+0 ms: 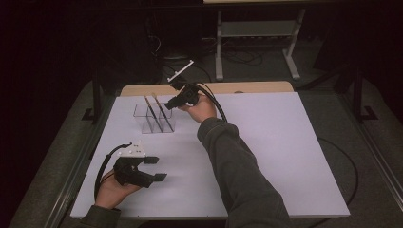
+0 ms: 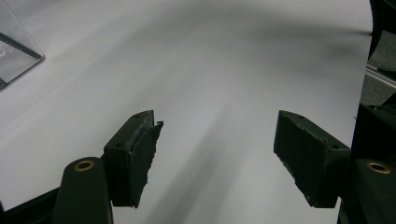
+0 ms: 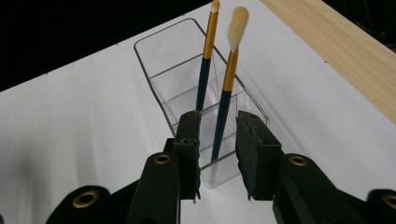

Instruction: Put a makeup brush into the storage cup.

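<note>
Clear box with two brushes blocks far-left — white sheet elsewhere open, free passage.

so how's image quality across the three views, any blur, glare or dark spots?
High view: room around the white table is nearly black, table evenly lit. Left gripper view: sheet smeared with soft grey shadows, left gripper jaws sharp. Right gripper view: two brushes and clear organizer crisp, faint edge glare, top left corner black.
</note>
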Demonstrator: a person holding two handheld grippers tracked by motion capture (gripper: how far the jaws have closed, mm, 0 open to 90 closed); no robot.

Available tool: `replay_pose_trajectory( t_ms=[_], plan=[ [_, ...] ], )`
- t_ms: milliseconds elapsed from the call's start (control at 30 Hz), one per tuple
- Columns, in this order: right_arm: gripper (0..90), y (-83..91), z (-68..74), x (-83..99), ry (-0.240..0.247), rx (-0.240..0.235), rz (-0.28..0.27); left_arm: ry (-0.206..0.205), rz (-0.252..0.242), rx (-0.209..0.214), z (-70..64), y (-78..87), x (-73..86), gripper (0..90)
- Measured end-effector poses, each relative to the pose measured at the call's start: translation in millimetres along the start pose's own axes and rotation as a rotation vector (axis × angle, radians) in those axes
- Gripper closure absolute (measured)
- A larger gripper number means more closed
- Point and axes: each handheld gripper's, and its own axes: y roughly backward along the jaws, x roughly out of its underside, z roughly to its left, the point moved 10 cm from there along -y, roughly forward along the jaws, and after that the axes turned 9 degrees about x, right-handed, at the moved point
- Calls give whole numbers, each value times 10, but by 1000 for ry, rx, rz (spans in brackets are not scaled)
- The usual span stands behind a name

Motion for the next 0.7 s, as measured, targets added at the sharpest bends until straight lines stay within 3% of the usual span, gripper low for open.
replay_pose_trajectory(
  t_ms=[700],
  plan=[
    [502,335,-56,301,-50,-1,-38,-4,13,4,7,-55,14,283]
  ],
)
